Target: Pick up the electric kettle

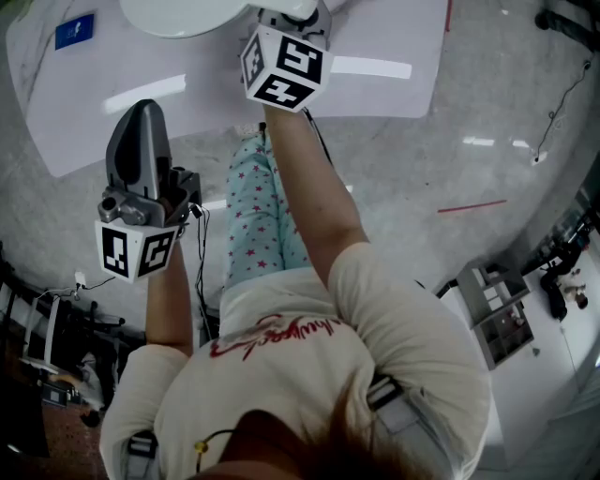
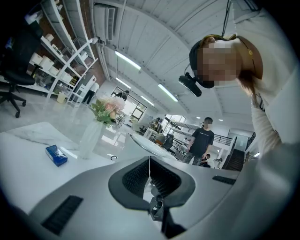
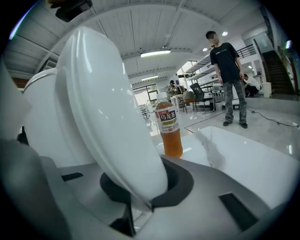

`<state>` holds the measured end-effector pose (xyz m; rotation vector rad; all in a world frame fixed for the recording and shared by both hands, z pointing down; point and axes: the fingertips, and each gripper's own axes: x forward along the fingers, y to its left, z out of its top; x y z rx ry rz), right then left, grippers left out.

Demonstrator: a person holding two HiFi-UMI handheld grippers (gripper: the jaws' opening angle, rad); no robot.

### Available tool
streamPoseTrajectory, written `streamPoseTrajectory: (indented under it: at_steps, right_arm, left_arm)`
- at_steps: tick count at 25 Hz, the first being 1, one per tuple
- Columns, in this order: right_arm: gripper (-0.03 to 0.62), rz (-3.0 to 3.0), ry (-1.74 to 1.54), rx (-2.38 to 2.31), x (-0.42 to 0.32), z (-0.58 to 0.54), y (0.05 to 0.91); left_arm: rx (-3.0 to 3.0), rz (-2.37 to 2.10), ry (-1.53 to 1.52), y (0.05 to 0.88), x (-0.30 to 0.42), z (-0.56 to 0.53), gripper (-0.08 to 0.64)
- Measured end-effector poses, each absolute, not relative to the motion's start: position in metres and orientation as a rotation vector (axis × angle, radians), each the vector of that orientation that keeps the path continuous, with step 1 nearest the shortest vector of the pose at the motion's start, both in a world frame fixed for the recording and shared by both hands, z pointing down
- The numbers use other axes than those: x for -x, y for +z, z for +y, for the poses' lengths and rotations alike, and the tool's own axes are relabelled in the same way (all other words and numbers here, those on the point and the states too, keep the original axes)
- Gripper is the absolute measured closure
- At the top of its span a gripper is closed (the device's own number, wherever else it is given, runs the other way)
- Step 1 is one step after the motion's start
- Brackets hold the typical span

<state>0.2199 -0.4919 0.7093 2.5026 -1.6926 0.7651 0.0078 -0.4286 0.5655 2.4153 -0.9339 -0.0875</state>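
- The white plastic electric kettle (image 1: 184, 13) sits at the far edge of the glossy white tabletop (image 1: 375, 42), right at the top of the head view, so the person's right arm is stretched well forward to reach it.
- The right gripper (image 3: 149, 199) has its two jaws clamped on the kettle's broad white handle (image 3: 110, 117). The handle fills the gap between them and runs up and away from the pads, with the kettle's rounded body (image 3: 40, 122) just to its left. Gripping the handle makes sense, since it is the part shaped for carrying.
- Whether the kettle has left the table yet cannot be told (its base is out of sight in every view).
- The left gripper (image 2: 150, 169) is held up near the person's chest, well apart from the kettle, its jaws pressed together on nothing. It looks parked out of the way, as one gripper should be enough for this lift.
- A clear bottle of amber tea (image 3: 168, 126) stands on the table beyond the handle, so a straight upward lift looks safest.
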Motion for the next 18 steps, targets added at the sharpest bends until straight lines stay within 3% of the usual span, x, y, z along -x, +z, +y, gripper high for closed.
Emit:
streamPoseTrajectory:
  at_steps: [18]
  right_arm:
    - [0.526, -1.758, 0.906, -2.664, -0.245, -0.502, 0.696]
  left_arm:
    - [-2.419, -0.931, -0.082, 0.563, -0.003, -0.434, 0.548]
